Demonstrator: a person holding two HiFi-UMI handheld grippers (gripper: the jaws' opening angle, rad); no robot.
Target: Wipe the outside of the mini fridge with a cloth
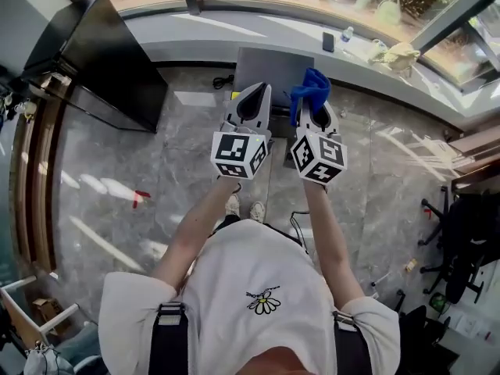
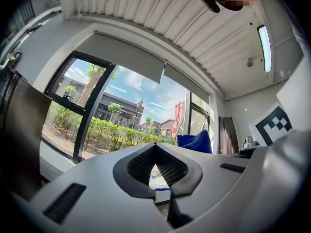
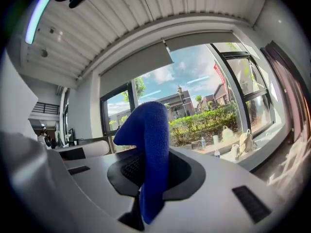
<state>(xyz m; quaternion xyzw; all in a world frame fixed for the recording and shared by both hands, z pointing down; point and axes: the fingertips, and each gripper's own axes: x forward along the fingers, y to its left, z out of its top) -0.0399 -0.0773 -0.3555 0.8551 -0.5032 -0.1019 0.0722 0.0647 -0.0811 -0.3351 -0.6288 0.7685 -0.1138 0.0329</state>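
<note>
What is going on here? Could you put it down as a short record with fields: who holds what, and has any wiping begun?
Setting: a person stands on a marble floor near a window sill
Left gripper: jaws together, nothing between them
Right gripper: shut on a blue cloth
Mini fridge: likely the grey box in front of both grippers
Cloth position: appears to be held in the air, off the box
Wiping: not yet begun
</note>
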